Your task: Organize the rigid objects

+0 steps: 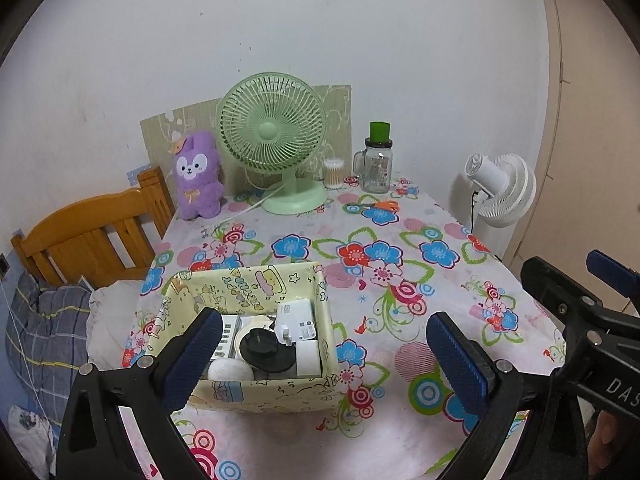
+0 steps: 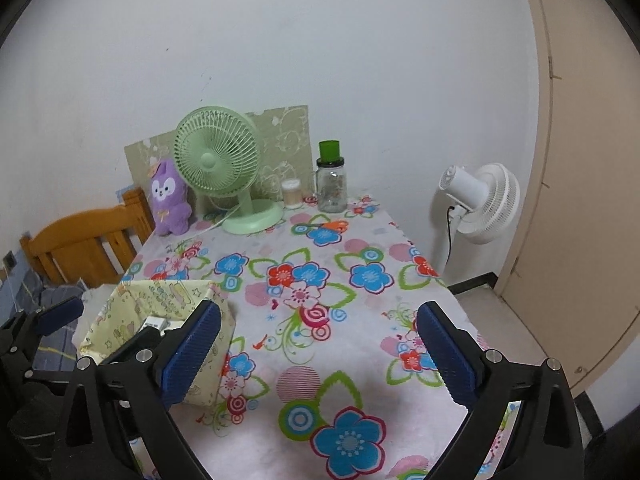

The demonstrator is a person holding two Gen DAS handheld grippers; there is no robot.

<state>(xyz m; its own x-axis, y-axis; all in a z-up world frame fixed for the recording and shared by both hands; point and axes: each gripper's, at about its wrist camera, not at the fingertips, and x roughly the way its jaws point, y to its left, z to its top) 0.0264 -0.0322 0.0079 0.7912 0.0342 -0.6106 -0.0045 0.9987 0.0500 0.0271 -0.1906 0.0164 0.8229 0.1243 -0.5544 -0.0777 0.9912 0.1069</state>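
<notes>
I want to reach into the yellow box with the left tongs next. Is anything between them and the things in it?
Nothing visible does. The left tongs hang open just in front of the yellow box, whose top is open. The black round plug and white adapter lie uncovered inside.

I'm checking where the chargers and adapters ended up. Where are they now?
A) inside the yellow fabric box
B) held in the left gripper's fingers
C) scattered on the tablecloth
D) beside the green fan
A: the white chargers and the black adapter lie inside the yellow fabric box, while both the left gripper and the right gripper are open and empty.
</notes>
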